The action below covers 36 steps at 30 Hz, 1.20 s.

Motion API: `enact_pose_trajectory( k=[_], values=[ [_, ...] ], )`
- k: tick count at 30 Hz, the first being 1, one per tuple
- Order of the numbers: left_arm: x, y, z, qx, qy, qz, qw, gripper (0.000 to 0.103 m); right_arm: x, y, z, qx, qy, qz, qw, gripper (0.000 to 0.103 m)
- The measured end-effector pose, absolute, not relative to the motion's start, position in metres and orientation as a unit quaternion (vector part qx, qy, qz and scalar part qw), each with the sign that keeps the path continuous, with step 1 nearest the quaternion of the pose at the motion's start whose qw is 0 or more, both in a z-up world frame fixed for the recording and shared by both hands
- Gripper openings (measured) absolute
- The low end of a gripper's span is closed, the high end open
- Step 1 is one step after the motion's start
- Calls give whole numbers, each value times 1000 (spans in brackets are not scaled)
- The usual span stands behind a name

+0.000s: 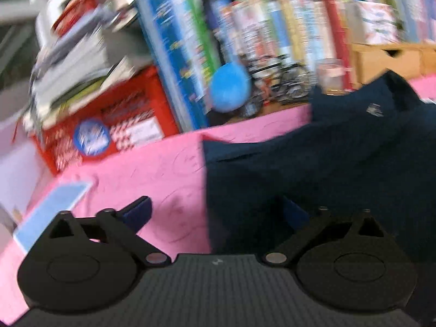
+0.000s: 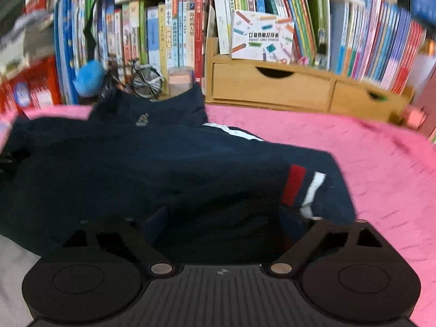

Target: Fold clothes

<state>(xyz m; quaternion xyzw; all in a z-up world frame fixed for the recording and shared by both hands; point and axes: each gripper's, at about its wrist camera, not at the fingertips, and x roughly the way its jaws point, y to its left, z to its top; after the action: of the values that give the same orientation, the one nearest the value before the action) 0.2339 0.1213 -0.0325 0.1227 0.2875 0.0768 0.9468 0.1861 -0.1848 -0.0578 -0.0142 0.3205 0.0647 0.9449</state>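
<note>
On the pink desk (image 2: 368, 147), the navy garment (image 2: 163, 163) is lain loosely, both hand-held grippers spread wide and empty. If only its top layer is pinched, the fold could be dragged askew.

A pink cloth (image 2: 368, 158) covered the surface. Behind it stood packed rows of books (image 2: 169, 32), many with bright spines. A wooden drawer unit (image 2: 272, 87) sat under the books on the right. A red crate (image 1: 109, 125) held stacked papers at the left. A blue plush toy (image 1: 230, 87) and a small model bicycle (image 2: 144, 79) rested near the books.
</note>
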Motion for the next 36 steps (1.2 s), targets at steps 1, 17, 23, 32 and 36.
enact_pose_trajectory(
  k=[1, 17, 23, 32, 36],
  values=[
    [236, 127, -31, 112, 292, 85, 946, 103, 184, -191, -56, -1, 317, 79, 945, 94],
    [185, 71, -9, 144, 263, -38, 953, 98, 158, -171, -13, -18, 258, 164, 952, 89],
    [184, 77, -30, 170, 285, -36, 943, 103, 174, -173, -42, -7, 310, 148, 939, 92],
    [188, 84, -36, 164, 291, -33, 942, 103, 182, -165, -62, -39, 339, 131, 931, 103],
    [184, 79, -35, 182, 285, -18, 941, 103, 188, -166, -60, -37, 340, 134, 930, 103]
  ],
)
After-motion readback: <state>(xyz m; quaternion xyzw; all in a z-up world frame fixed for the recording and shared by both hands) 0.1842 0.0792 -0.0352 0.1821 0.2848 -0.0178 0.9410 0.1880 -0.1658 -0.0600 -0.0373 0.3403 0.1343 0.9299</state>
